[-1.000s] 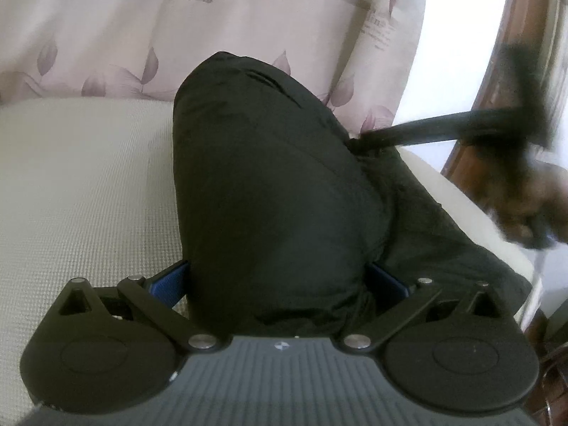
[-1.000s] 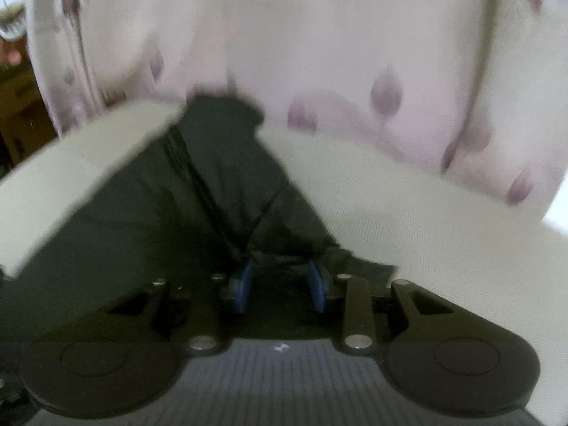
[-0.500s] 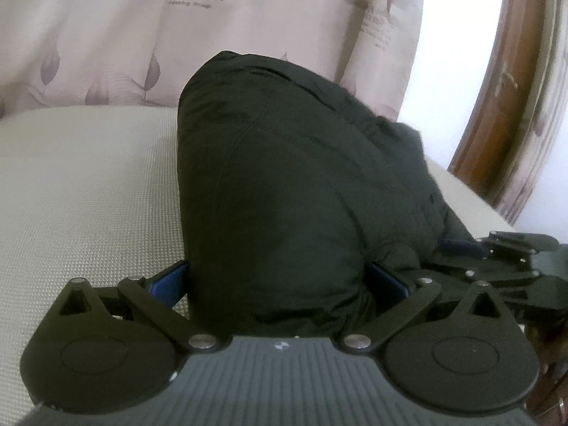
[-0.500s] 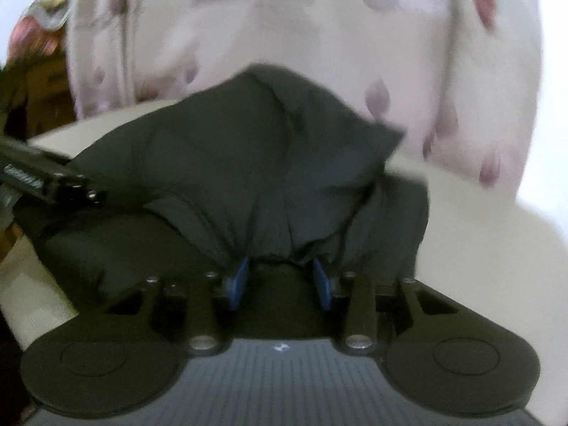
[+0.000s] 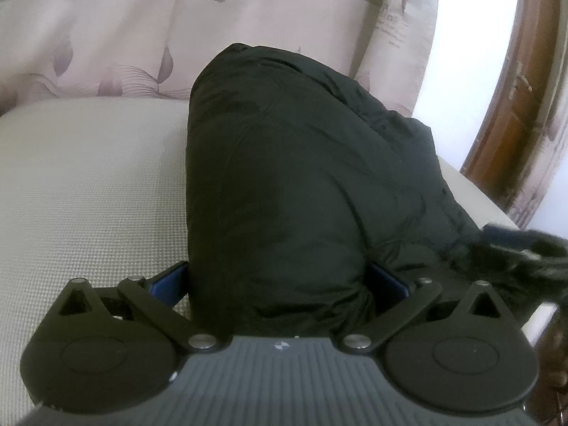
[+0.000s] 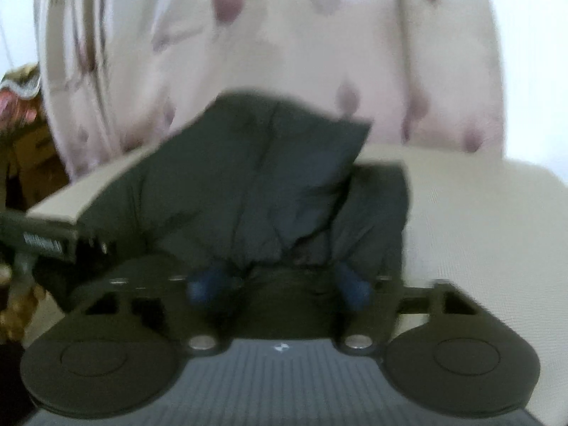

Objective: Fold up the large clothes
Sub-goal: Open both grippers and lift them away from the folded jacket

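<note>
Swung across, the right gripper (image 6: pixel 278 285) jaws are opening around puffy black jacket (image 5: pixel 284 184); left gripper (image 5: pixel 278 284) jaws clamp its thick fold.

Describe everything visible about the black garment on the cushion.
The black puffy padded garment looks like a matte quilted jacket, with faint stitched seams and soft creases. It lies bunched and partly folded into a thick rounded mound on the beige textured cushion, its far end against the pale leaf-print fabric behind. The left gripper is clamped around its near fold, blue pads pressing both sides. The right gripper has a fold between its jaws, which are opening; that view is blurred.
</note>
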Demonstrator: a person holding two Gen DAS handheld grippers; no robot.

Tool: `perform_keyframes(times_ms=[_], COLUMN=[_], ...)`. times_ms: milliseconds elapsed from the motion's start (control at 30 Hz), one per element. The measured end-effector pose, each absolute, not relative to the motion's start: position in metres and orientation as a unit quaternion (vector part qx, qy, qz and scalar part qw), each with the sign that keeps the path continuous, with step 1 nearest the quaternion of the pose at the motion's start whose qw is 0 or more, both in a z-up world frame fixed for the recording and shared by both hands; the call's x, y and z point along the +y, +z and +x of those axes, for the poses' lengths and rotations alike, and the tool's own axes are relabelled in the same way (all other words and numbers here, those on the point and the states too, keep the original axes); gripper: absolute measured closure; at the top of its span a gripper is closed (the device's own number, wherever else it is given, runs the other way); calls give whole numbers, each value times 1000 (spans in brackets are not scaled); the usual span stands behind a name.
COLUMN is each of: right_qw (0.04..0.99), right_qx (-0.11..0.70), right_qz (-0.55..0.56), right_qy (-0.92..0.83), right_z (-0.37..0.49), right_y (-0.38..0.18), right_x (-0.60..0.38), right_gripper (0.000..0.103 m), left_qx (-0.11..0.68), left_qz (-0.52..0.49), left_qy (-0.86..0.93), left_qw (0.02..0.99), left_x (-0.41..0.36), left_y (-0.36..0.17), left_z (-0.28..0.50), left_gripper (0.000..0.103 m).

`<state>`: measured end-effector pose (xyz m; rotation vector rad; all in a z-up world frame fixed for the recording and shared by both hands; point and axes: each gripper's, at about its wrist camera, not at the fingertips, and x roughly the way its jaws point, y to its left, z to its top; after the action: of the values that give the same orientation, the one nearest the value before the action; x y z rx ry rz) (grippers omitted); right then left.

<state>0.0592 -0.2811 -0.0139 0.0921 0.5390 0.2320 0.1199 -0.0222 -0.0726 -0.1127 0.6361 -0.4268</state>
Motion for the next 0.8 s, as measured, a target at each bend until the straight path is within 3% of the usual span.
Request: perform_keyframes(times_ms=[100,233,400,800], right_qw=[964,966,958,964], right_qx=[239,238,256,235], right_qz=[61,72,119,116], right_qy=[104,71,58,33], right_z=[49,44,42,10], right_y=[-2,-2,-10,-4], right_x=[-286,-290,-299,-285], right_gripper=[22,11,11,8], left_qx=[310,306,299,255], left_qz=[-54,-52,-42,17], left_qy=[-206,-202,-195,-151], left_qw=[927,929,933,955], left_x=[-24,-25,-28,-37], left_y=[-72,-73,-71,-56], left_z=[119,117,113,75], left_gripper=[0,0,0,0])
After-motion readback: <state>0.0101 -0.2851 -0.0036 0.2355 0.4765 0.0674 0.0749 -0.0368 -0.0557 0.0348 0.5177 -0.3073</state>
